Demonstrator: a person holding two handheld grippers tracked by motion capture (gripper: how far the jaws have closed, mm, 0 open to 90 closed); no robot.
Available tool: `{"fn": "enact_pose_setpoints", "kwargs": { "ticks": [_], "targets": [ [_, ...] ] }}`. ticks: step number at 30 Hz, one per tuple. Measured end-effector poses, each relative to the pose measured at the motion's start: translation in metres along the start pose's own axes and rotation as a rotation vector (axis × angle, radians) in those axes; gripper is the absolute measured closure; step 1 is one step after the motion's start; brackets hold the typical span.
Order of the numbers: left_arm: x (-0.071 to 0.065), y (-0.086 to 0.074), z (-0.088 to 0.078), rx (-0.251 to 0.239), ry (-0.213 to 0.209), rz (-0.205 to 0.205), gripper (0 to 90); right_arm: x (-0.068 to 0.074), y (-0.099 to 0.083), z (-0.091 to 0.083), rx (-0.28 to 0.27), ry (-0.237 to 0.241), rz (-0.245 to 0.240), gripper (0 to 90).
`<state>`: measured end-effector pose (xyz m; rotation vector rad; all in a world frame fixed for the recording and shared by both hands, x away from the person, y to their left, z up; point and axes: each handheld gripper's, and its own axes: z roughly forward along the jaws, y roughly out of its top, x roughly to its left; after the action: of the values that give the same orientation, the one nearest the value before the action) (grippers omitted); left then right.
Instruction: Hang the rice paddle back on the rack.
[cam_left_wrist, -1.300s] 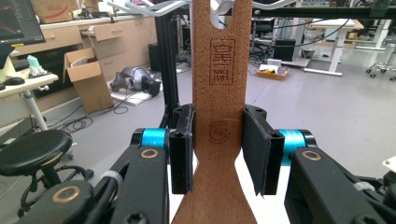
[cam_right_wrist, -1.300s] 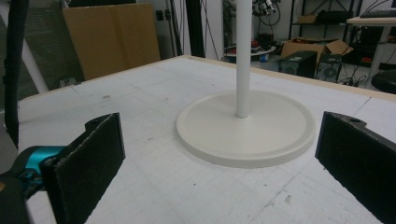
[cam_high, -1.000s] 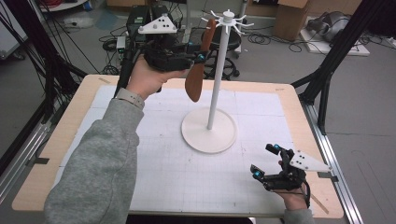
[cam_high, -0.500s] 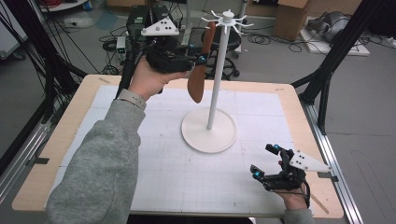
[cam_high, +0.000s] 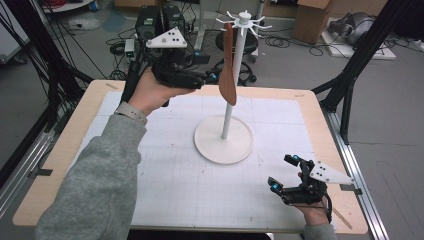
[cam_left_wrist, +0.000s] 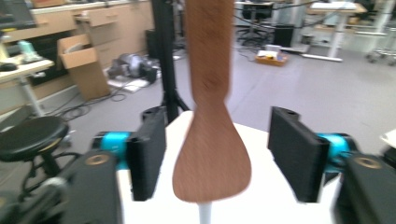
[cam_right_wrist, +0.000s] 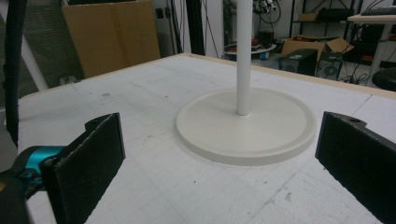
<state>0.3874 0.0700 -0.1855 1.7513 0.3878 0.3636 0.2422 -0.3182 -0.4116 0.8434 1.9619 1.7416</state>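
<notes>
A brown wooden spatula (cam_high: 228, 75) hangs by its handle from a hook at the top of the white stand (cam_high: 235, 95), blade down. My left gripper (cam_high: 212, 77) is held level just left of it. Its jaws have just been opening. In the left gripper view the spatula blade (cam_left_wrist: 212, 140) hangs between the two pads (cam_left_wrist: 148, 154), with a gap on each side. My right gripper (cam_high: 281, 170) rests open near the table's front right, holding nothing. In its own view the jaws frame the stand's round base (cam_right_wrist: 243, 126).
The stand's base (cam_high: 223, 145) sits mid-table on a white gridded mat (cam_high: 165, 175). Black frame posts (cam_high: 350, 75) rise at the table's right and left sides. Cables, boxes and a stool lie on the floor beyond the far edge.
The left gripper's jaws have opened off the spatula. The spatula, tilted a moment ago, now hangs straight down from the hook. The right gripper has not moved.
</notes>
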Motion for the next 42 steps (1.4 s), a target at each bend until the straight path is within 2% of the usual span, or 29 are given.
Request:
{"fn": "enact_pose_setpoints", "kwargs": {
  "ticks": [2,5,10,11,13,17,23,33,42],
  "targets": [
    [-0.005,-0.006,-0.003,0.013,-0.024,0.031,28.5,0.0,0.0,0.0,0.007,0.003,0.002,0.0],
    [-0.009,-0.016,-0.006,0.019,-0.045,0.039,19.1,0.001,-0.001,0.001,0.016,0.005,0.003,0.0],
    [-0.014,-0.027,-0.01,0.0,-0.05,0.023,14.2,0.001,-0.001,0.001,0.011,0.002,0.0,0.0],
    [-0.014,-0.028,-0.011,0.005,-0.052,0.03,11.5,0.0,-0.001,0.001,0.01,0.001,-0.003,0.0],
    [-0.016,-0.031,-0.012,-0.01,-0.054,0.018,5.9,-0.001,-0.001,0.001,0.011,0.002,-0.002,0.0],
    [-0.016,-0.038,-0.015,0.006,-0.07,0.005,1.7,0.0,-0.001,0.001,0.013,0.004,-0.001,0.0],
    [-0.016,-0.048,-0.025,0.004,-0.07,-0.008,1.7,-0.001,0.0,0.003,0.014,0.007,-0.008,0.0],
    [-0.013,-0.071,-0.045,-0.009,-0.041,-0.021,1.7,0.0,0.001,0.009,0.024,0.021,-0.012,0.0],
    [-0.017,-0.095,-0.063,-0.01,-0.03,-0.01,1.7,0.001,0.001,0.011,0.025,0.019,-0.015,0.0]
  ]
}}
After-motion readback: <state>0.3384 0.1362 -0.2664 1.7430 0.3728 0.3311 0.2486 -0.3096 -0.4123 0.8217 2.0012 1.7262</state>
